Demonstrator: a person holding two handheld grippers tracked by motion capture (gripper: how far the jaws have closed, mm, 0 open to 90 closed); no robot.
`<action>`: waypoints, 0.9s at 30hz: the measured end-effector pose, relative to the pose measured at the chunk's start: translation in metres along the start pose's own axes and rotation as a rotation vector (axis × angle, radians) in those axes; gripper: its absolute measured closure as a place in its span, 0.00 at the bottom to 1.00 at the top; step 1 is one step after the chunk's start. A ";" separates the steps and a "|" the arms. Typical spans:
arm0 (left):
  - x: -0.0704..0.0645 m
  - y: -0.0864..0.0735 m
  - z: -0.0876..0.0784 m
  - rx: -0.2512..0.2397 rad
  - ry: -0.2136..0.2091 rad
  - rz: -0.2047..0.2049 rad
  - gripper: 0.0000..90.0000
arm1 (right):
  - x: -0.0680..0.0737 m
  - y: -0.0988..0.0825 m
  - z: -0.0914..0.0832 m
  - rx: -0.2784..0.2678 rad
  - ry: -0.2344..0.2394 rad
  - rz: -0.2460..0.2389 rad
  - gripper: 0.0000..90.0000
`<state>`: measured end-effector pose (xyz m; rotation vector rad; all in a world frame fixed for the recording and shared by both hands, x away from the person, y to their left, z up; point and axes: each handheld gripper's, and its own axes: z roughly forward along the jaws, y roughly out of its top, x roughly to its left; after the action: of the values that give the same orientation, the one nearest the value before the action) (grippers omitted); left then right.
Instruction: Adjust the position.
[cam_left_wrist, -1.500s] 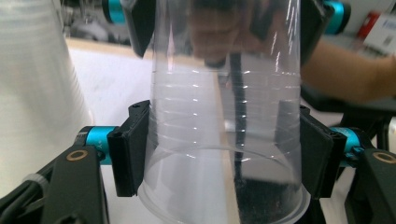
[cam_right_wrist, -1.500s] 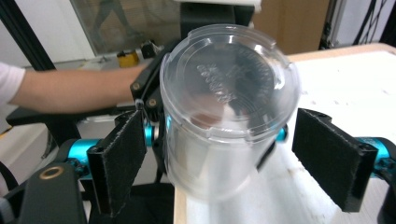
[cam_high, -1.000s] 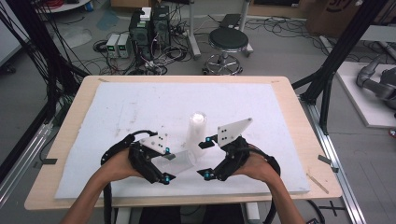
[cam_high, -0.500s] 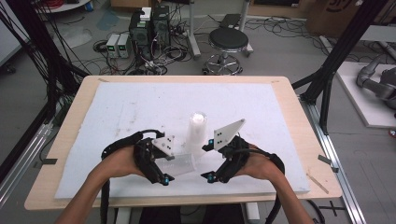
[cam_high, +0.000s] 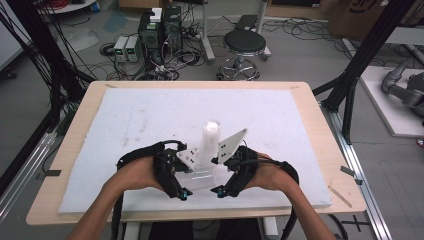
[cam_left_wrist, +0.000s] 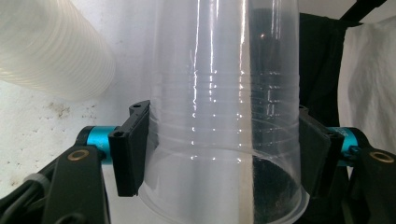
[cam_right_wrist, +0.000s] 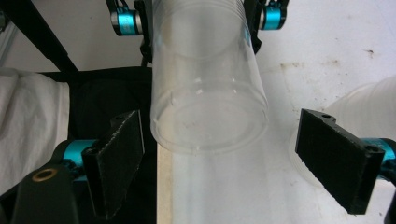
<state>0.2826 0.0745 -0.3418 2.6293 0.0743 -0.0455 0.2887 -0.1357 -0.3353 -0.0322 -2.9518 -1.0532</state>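
Note:
A clear plastic cup (cam_left_wrist: 224, 116) lies on its side between my left gripper's pads (cam_left_wrist: 135, 149), and my left gripper (cam_left_wrist: 224, 154) is shut on it near the rim. In the right gripper view the cup's base (cam_right_wrist: 208, 93) points at me, between the jaws of my right gripper (cam_right_wrist: 224, 158), which stands open with its pads apart from the cup. From above, the left gripper (cam_high: 192, 167) and right gripper (cam_high: 217, 172) face each other near the table's front, the cup (cam_high: 202, 175) between them. An upright stack of cups (cam_high: 210, 140) stands just behind them.
A white foam sheet (cam_high: 150, 115) covers the wooden table (cam_high: 320, 125). The stack of cups shows at the upper left (cam_left_wrist: 51, 51) of the left gripper view and at the right edge (cam_right_wrist: 369, 107) of the right gripper view. Black sleeves and cables trail off the front edge.
My left hand has shifted a little to the right and up with the cup, closing in on the right gripper. The right hand has stayed about where it was.

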 end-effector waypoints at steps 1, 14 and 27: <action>0.000 0.000 0.000 0.002 0.000 -0.002 0.34 | 0.000 0.001 0.001 0.000 0.000 -0.005 0.17; 0.002 0.004 0.005 0.047 0.002 -0.008 0.34 | 0.001 0.009 0.007 0.029 0.017 -0.017 0.18; 0.002 0.008 0.010 0.094 -0.002 -0.002 0.35 | 0.001 0.012 0.010 0.059 0.037 -0.025 0.30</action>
<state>0.2849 0.0629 -0.3472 2.7234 0.0765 -0.0532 0.2882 -0.1207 -0.3354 0.0238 -2.9559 -0.9587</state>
